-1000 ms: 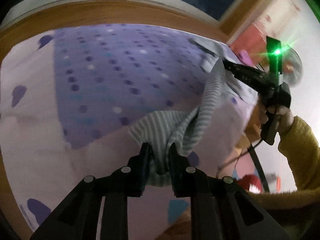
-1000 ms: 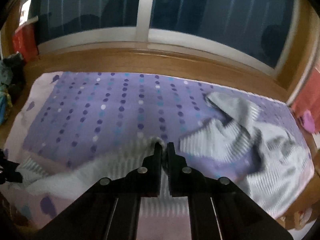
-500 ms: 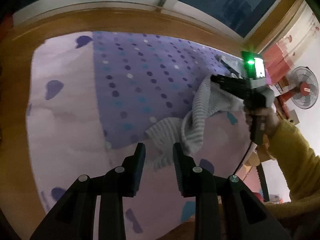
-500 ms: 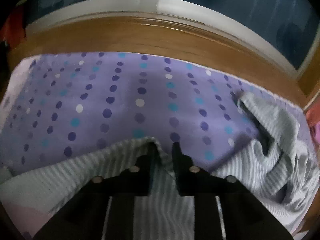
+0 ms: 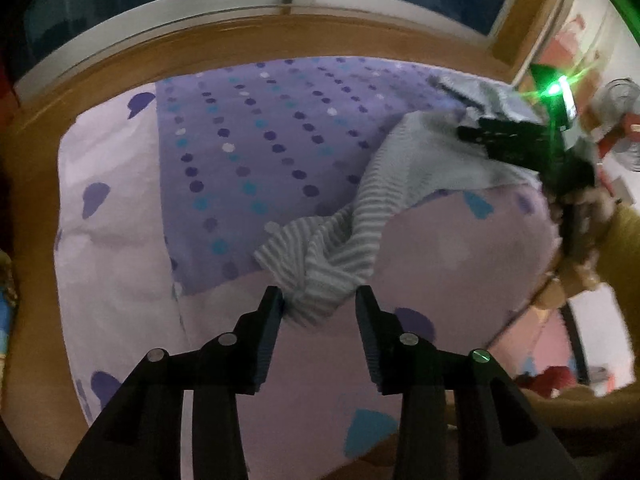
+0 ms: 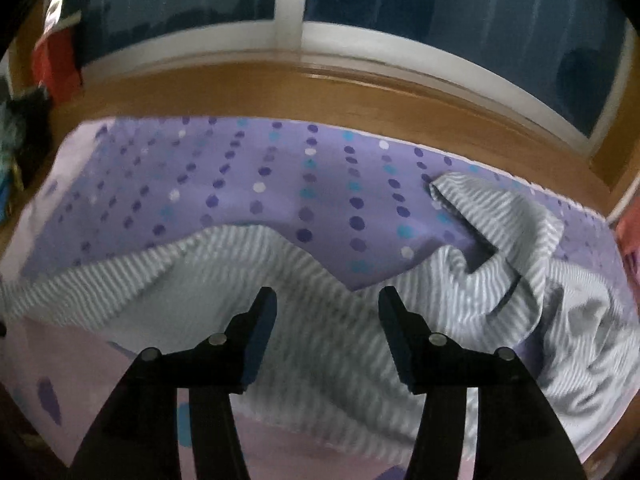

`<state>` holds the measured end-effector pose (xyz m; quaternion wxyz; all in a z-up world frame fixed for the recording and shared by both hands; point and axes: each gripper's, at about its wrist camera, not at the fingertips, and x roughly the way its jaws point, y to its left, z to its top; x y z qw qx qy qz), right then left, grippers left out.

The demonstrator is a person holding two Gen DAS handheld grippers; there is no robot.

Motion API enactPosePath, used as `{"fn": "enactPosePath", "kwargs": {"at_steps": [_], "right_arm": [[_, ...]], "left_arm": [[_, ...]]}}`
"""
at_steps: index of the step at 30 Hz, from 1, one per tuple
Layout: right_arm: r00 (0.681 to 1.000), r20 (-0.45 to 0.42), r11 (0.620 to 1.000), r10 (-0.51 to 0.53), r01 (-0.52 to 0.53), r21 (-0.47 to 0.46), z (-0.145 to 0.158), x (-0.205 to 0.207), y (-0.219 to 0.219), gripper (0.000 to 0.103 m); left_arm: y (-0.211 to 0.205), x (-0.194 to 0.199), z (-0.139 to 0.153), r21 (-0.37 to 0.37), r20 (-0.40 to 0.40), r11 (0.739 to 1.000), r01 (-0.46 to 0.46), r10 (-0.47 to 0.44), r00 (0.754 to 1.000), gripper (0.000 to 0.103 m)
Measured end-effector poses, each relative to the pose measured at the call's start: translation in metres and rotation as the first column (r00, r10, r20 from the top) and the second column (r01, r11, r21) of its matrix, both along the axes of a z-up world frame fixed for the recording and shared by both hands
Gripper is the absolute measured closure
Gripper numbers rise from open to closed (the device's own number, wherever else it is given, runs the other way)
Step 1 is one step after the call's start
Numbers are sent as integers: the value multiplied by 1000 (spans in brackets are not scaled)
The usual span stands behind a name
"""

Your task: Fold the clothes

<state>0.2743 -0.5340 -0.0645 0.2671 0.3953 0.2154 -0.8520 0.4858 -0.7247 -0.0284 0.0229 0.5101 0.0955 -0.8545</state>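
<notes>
A grey-and-white striped garment (image 5: pixel 340 256) lies crumpled on a purple dotted bedsheet (image 5: pixel 256 152). In the left wrist view my left gripper (image 5: pixel 318 308) is open, its jaws on either side of the garment's twisted near end. The right gripper (image 5: pixel 508 140) shows at the far right over the garment's other part. In the right wrist view my right gripper (image 6: pixel 326 304) is open just above the striped garment (image 6: pixel 304 320), which spreads from the left edge to a bunched heap (image 6: pixel 520 248) at the right.
A pale lilac cover (image 5: pixel 452 248) with heart shapes lies under the near part of the garment. A wooden ledge (image 6: pixel 320 96) and a window (image 6: pixel 440 12) run behind the bed. A fan (image 5: pixel 616 104) stands at the far right.
Both grippers went from shut on the striped garment to open, letting it drop onto the bed. The garment now lies slack and more spread out.
</notes>
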Motion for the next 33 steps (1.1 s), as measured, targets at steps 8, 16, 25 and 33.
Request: {"fn": "enactPosePath", "kwargs": {"at_steps": [8,16,25,33], "right_arm": [[988,57,985,144,-148,88,-16,-17,-25,50],[987,108,993,118,-118,-14,-15,-28,-18,50],[996,45,988,81,-74,-134,23,-4,-5,99],[994,-105,965,13,-41,-260,100,108,52,99]], "left_arm": [[-12,11,3,-25,9,997,-79,79,997,65],[2,-3,-12,-74,33,995,-61,64,997,64],[-28,-3,15,92,-72,994,-66,73,995,93],[-86,37,52,265,-97,964,-24,52,994,93]]}}
